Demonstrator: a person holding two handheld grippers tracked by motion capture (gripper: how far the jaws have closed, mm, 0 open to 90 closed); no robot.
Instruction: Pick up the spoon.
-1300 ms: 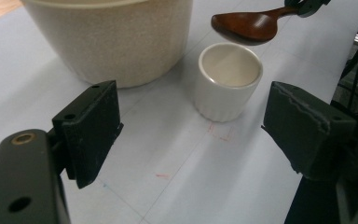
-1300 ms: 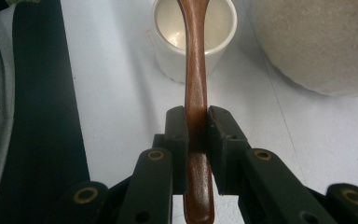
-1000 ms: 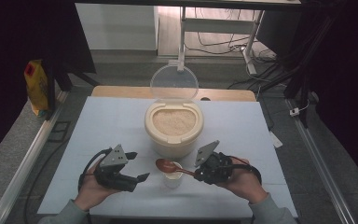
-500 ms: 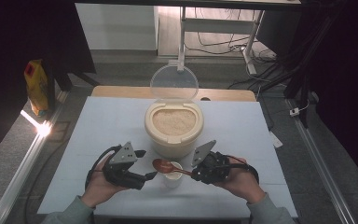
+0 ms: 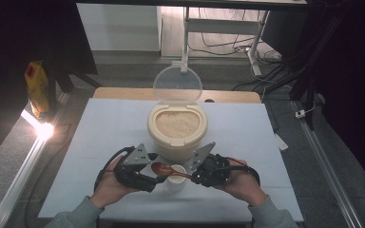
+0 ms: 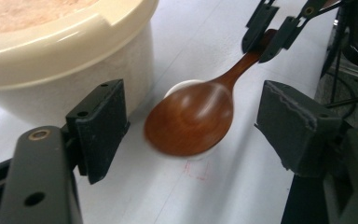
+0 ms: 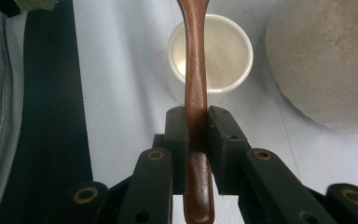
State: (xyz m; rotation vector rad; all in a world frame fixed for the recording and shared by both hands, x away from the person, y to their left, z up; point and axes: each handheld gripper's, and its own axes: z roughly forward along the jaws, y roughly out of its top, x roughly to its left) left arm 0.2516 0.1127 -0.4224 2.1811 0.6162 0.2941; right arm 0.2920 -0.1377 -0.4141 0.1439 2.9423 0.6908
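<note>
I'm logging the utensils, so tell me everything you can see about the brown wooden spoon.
The brown wooden spoon is glossy reddish-brown, with a broad oval bowl and a slim handle. It lies roughly level; its bowl, looking empty, hovers over the small white cup, just in front of the cream rice container. The right gripper clamps its handle between black fingers. The left gripper's fingers flank the bowl without touching.

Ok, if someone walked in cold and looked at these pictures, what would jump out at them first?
Probably the big cream tub of rice at the middle of the table, its clear lid standing open behind it. Next, the wooden spoon just in front of the tub, clamped by its handle in the right hand-held gripper, bowl over a small white cup. The left hand-held gripper sits open around the spoon's bowl.
</note>
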